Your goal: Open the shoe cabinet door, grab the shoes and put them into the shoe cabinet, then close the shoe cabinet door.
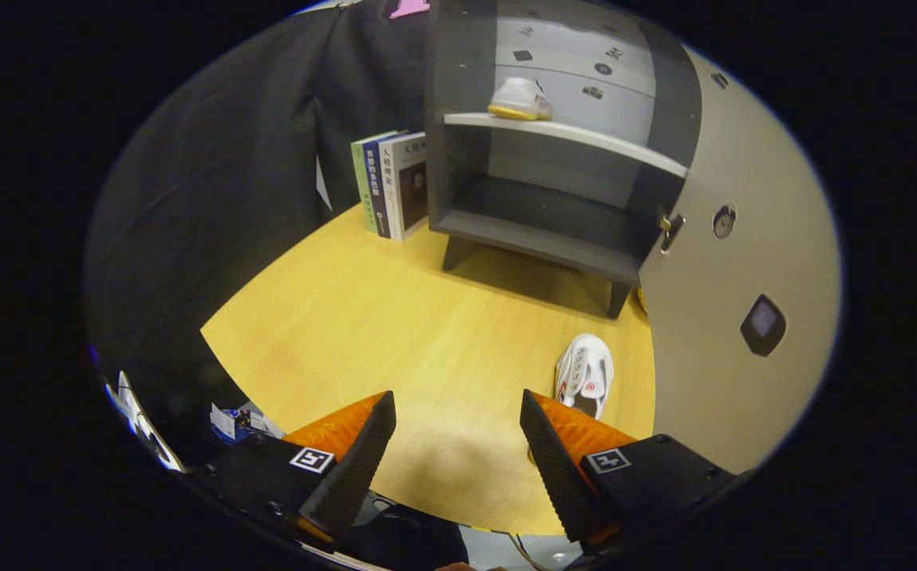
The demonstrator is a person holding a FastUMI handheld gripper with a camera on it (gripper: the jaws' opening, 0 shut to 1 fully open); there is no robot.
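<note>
Tongs [457, 432] spread wide, released, nothing between the two fingers, only bare wooden tabletop [363, 317] under the gap. Fingers [351, 468] have black ribbed pads, orange backs, and a square marker tag on each black base.

Just ahead of the right finger, touching nothing: white sneaker [585, 374] lying on the tabletop, opening up, red mark on the insole, heel end close to the right fingertip. It sits just beside the open cabinet door [732, 317], a pale grey panel swung out toward the camera along the right, with a round knob and a small dark square patch on its face, hinge hardware at its inner edge.

Beyond the fingers, well apart from them: dark grey shoe cabinet [546, 230] on short legs, door open, interior visible. Lower compartment holds nothing visible. On the upper shelf [565, 131]: second white sneaker [519, 99], yellowish sole, upright, toward the left half of the shelf.

Left of the cabinet, touching or just beside its side wall: a few books [391, 182] standing upright on the tabletop, spines facing out. Spine text not readable.

Black cloth wall [212, 182] behind and to the left.
</note>
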